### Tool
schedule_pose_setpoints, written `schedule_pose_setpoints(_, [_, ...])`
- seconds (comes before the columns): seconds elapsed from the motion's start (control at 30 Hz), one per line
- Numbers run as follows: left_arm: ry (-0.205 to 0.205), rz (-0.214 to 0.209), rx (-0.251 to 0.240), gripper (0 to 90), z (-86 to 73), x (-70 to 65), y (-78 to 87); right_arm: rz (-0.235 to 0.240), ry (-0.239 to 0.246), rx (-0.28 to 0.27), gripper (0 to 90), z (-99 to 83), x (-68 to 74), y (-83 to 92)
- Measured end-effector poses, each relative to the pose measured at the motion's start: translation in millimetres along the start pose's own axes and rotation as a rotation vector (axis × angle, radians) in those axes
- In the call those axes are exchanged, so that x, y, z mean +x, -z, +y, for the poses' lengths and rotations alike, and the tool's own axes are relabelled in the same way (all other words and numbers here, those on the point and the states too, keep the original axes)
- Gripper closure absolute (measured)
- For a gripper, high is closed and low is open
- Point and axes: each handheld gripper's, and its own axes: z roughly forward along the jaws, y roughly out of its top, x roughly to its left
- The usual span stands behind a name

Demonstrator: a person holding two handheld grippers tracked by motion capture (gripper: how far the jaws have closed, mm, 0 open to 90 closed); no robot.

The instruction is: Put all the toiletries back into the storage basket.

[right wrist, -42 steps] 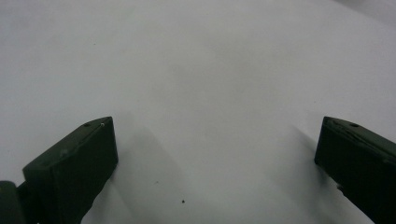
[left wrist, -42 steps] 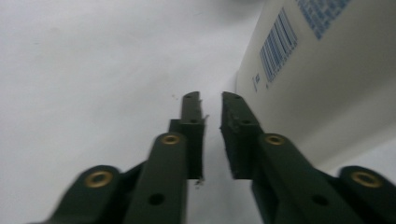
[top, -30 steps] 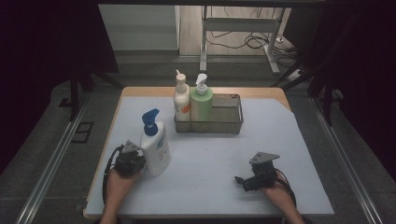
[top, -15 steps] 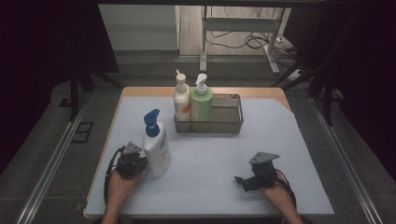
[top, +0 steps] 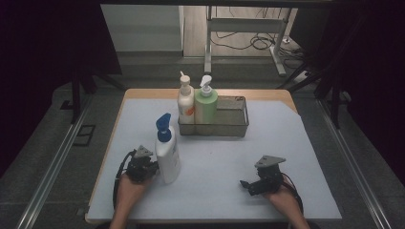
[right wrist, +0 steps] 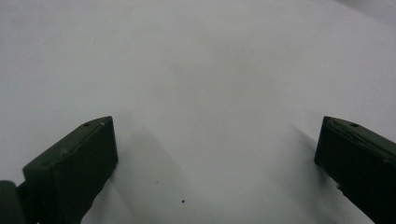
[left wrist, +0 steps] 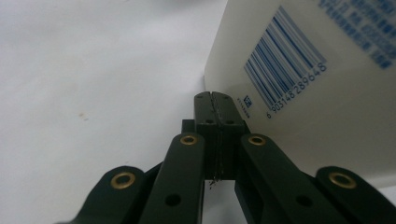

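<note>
A white pump bottle with a blue head [top: 167, 153] stands upright on the white table cover, left of centre. My left gripper [top: 150, 167] lies just to its left, held by a hand. In the left gripper view the jaws are pressed together with nothing between them, and the left gripper [left wrist: 215, 100] has its tips right at the white bottle's barcode side [left wrist: 299, 93]. My right gripper [top: 246, 184] rests on the cover at the front right, pointing left. In its own view the right gripper [right wrist: 215, 140] stands wide open over bare white cover.
A wire basket [top: 235, 128] sits at the back centre of the table. It holds a white bottle with an orange label [top: 185, 104] and a green pump bottle [top: 206, 107] at its left end. The table's front edge [top: 210, 220] lies just behind both hands.
The left gripper and the white bottle with the blue head have both shifted slightly to the right. The right gripper has stayed put.
</note>
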Motion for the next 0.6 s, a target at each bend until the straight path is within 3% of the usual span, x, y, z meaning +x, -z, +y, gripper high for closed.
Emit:
schedule_pose_setpoints(0.33, [-0.018,-0.033,0.01,89.3,5.4,-14.7,-9.0,-0.001,0.0,-0.001,0.0,-0.1,0.0,0.0])
schedule_pose_setpoints(0.6, [-0.02,-0.043,0.033,89.3,-1.6,-21.0,-5.3,-0.001,0.0,-0.001,0.0,-0.1,0.1,0.0])
